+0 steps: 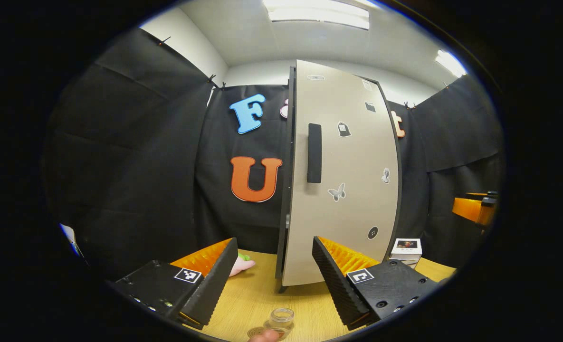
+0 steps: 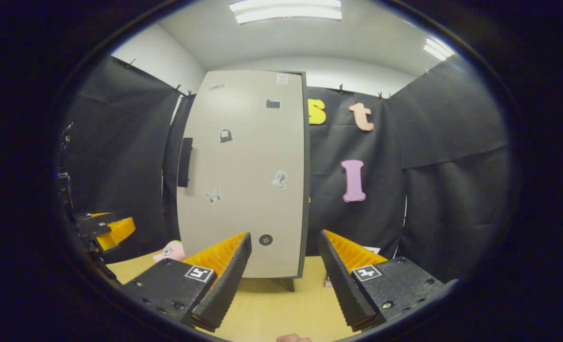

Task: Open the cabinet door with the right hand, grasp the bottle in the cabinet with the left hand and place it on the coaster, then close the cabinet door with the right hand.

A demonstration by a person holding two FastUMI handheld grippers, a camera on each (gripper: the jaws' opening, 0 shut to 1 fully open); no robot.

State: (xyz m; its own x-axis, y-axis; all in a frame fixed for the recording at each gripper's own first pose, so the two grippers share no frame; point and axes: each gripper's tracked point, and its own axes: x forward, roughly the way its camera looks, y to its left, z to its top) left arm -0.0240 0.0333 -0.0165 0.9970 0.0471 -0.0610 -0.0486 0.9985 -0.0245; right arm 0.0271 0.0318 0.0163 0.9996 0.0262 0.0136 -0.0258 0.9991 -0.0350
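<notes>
While the cabinet door is standing shut in the middle of the left gripper view, we are holding the left gripper spread wide and empty over the wooden table. A small glass bottle is sitting on the coaster at the bottom edge. We are keeping the right gripper spread too, facing the door from lower centre.

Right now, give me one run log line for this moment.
door: cabinet door looks shut | bottle on table, coaster unclear | left gripper open, empty | right gripper open, empty
</notes>
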